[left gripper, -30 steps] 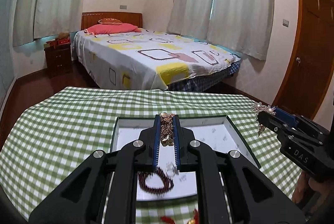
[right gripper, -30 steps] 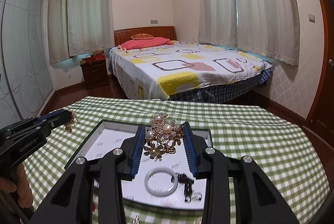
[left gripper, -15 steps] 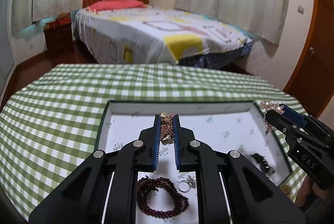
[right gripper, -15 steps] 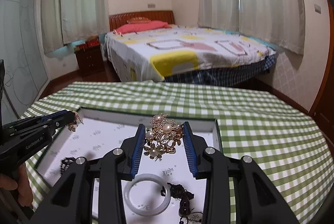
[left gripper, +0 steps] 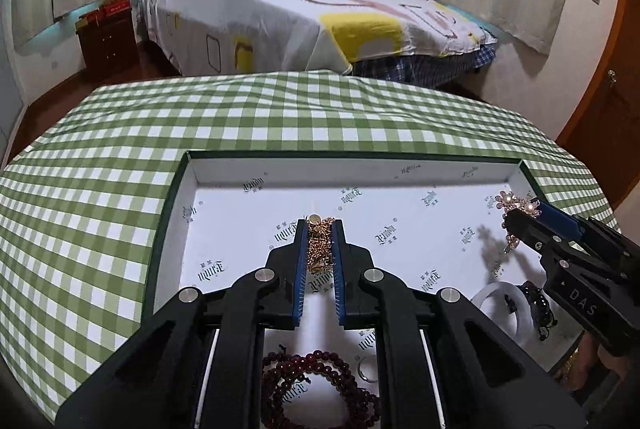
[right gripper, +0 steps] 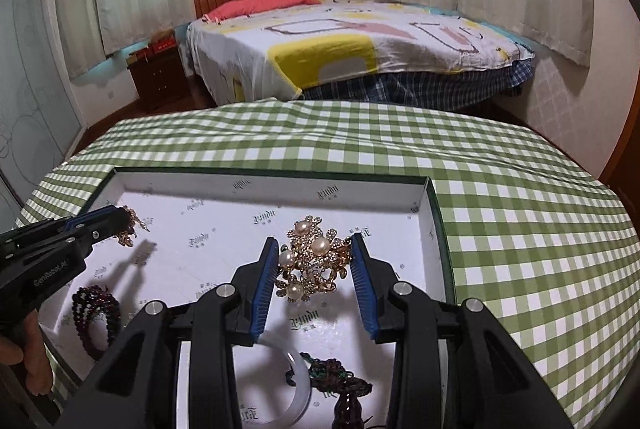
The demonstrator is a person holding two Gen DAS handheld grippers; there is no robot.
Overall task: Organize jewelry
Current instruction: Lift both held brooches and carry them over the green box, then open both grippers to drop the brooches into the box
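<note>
Jewelry is being gathered into a shallow white-lined box (left gripper: 192,185) that sits on a table with a green checked cloth (left gripper: 100,189). Both grippers hang over the box, each carrying one piece, which suggests the step in hand is setting these two down inside.

The left gripper (left gripper: 320,229) has its fingers pressed close on a bunched gold chain (left gripper: 319,245), near the middle of the box floor. A chain is limp and slips easily, so a tight pinch along its bulk makes sense.

The right gripper (right gripper: 314,257) pinches a gold brooch with pearls (right gripper: 312,261) toward the right edge of the box. Its fingers stand wider apart because the brooch is broad and stiff; only its outer edges meet the blue pads, so the hold looks light and could let the piece tip.

Pieces already lying in the box sit along its near edge: a string of dark red beads (left gripper: 320,381) and a small ring (left gripper: 368,369) near the left corner, a pale bangle (right gripper: 296,385) and a dark tasselled cord (right gripper: 340,385) toward the right corner. The far half of the floor is bare, likely the reason both pieces are held there, apart from one another and from the rest, so nothing tangles when they are released.
</note>
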